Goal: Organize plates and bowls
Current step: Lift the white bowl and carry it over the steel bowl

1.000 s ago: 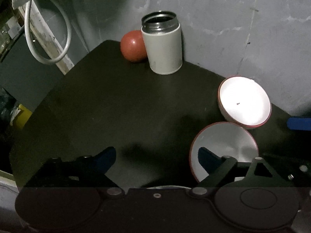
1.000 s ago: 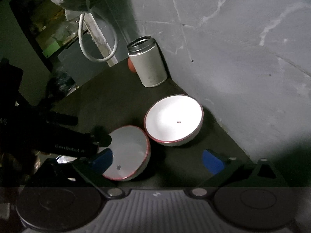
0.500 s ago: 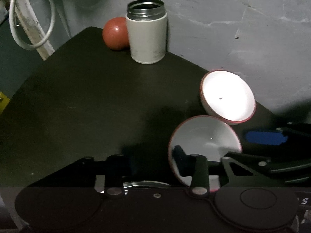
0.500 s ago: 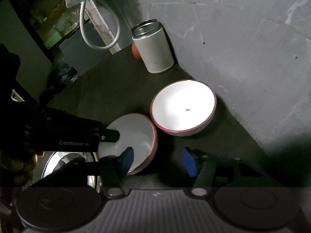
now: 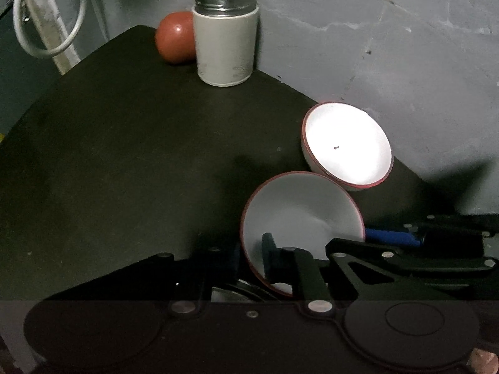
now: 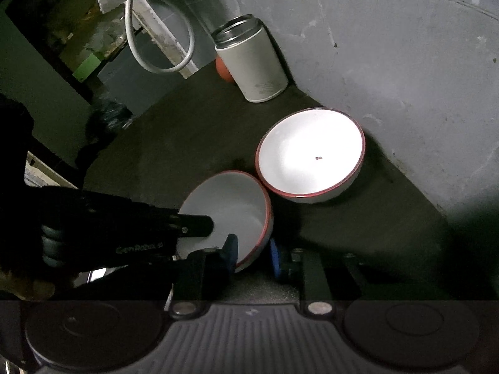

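Observation:
Two white bowls with red rims are on the dark table (image 5: 124, 155). The far bowl (image 5: 346, 146) (image 6: 312, 152) rests by the wall, tilted toward me. The near bowl (image 5: 299, 212) (image 6: 230, 202) is tipped up and touches the far one. My left gripper (image 5: 246, 249) is shut on the near bowl's left rim, one finger inside and one outside. My right gripper (image 6: 252, 254) is shut on the opposite rim, with a blue pad (image 6: 230, 252) inside the bowl. Something shiny (image 5: 237, 293) lies under the near bowl, mostly hidden.
A grey canister (image 5: 224, 46) with an open metal mouth stands at the table's back, a red ball-like object (image 5: 174, 37) beside it. The grey wall (image 5: 374, 46) runs close behind the bowls. A white cable loop (image 5: 46, 31) hangs beyond the left edge.
Both grippers went from open to shut, closing on opposite sides of the near bowl's rim. That bowl has tipped up against the far one.

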